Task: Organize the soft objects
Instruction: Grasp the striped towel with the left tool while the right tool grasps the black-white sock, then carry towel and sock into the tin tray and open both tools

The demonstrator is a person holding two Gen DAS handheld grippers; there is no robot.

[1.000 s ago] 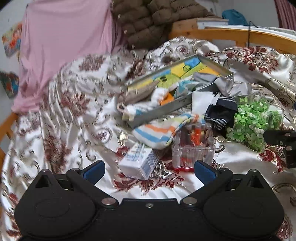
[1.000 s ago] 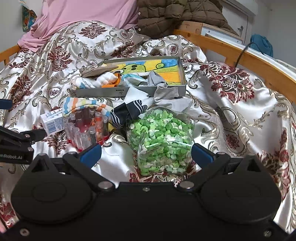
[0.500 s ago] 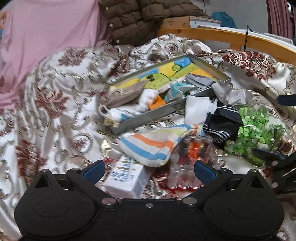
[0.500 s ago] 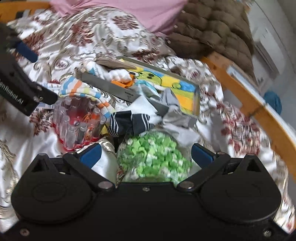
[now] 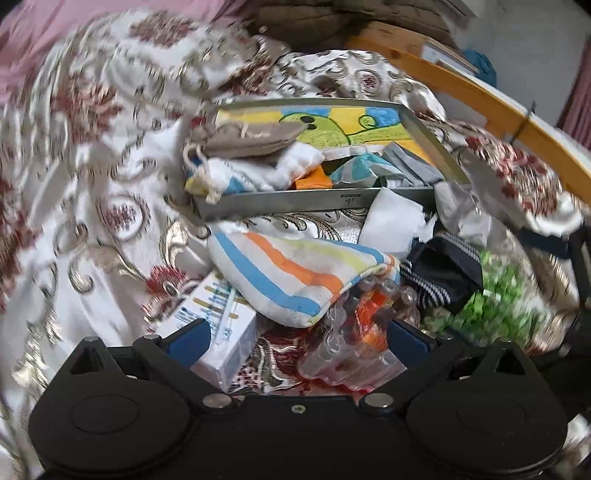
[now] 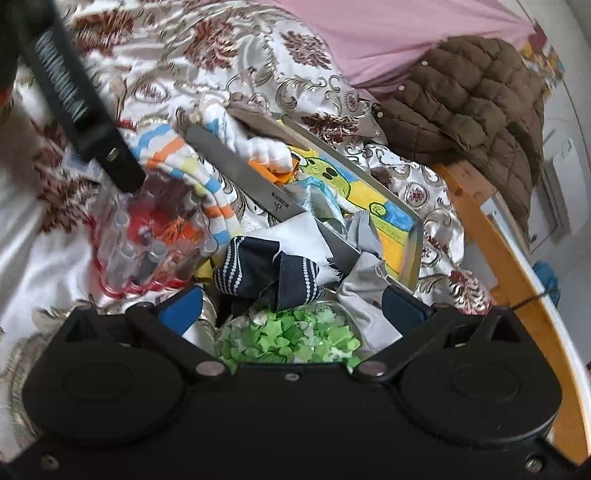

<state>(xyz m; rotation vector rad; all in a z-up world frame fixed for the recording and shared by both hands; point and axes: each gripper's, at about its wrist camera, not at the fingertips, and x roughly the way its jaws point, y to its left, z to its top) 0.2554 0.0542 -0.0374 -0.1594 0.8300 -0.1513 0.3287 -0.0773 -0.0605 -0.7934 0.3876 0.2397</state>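
A metal tray (image 5: 295,201) (image 6: 236,166) with a cartoon picture lies on the bedspread and holds several soft pieces: a beige pouch (image 5: 251,138), white cloth and grey fabric. In front of it lies a striped sock (image 5: 295,275) (image 6: 184,162). Beside that sits a navy striped cloth (image 5: 443,273) (image 6: 266,273). My left gripper (image 5: 297,338) stands open just short of the sock, over a white box and a clear tube rack. My right gripper (image 6: 290,308) is open above a bag of green paper stars (image 6: 291,339), close to the navy cloth.
A white carton (image 5: 218,332) and a clear rack of tubes (image 5: 362,332) (image 6: 155,236) lie near the left gripper. A wooden bed rail (image 5: 480,96) (image 6: 517,280) runs along the right. A brown quilted jacket (image 6: 472,103) and pink pillow (image 6: 369,33) lie at the back.
Both grippers moved forward and closer to the pile. The left view swung right and down toward the striped sock; the right view tilted over the green stars. Neither has taken hold of anything.
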